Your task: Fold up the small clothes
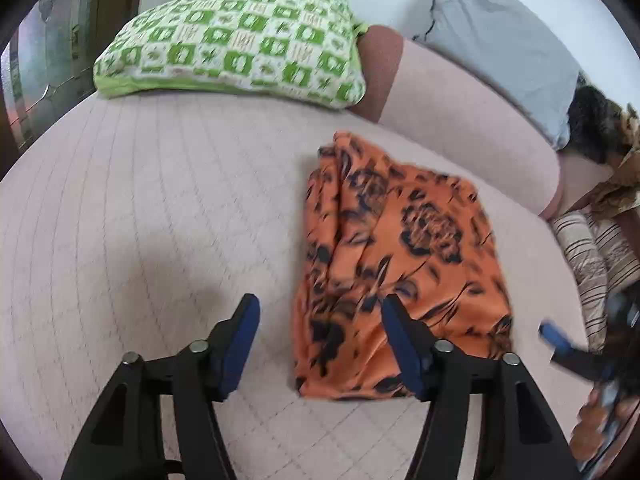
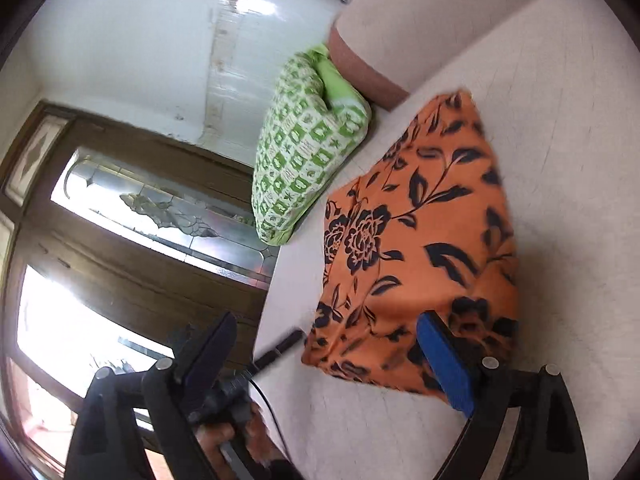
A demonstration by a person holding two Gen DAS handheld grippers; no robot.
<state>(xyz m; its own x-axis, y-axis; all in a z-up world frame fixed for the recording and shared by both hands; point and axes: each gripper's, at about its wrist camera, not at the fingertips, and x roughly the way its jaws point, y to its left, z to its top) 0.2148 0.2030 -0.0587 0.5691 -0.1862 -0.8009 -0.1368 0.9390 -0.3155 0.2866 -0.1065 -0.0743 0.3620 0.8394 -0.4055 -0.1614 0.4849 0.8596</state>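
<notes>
The orange floral garment is lying folded into a compact, roughly rectangular packet on the pale quilted bed cover, toward the side of the mattress that runs along the pink bolster. Its edges are sitting fairly square, though a few lengthwise creases are showing along one side. Judged from this shape, the folding of this piece is appearing essentially complete; what may be remaining is a final smoothing or setting the packet aside, and no further unfolded clothes are showing in either view.

The left gripper is hovering over the near edge of the packet with its blue pads standing apart and nothing between them. The right gripper is likewise standing wide, its jaws spread over the packet's near corner and gripping nothing; it is also showing blurred at the right margin of the left wrist view, carried by a hand.

Outward from the garment, a green-and-white patterned pillow is resting at the far edge of the bed, just beside the bolster's end. A grey pillow is leaning against the pale wall behind the bolster, and striped bedding is lying past the bed's right-hand edge. A dark wooden door with leaded glass is standing beyond the bed's other side.
</notes>
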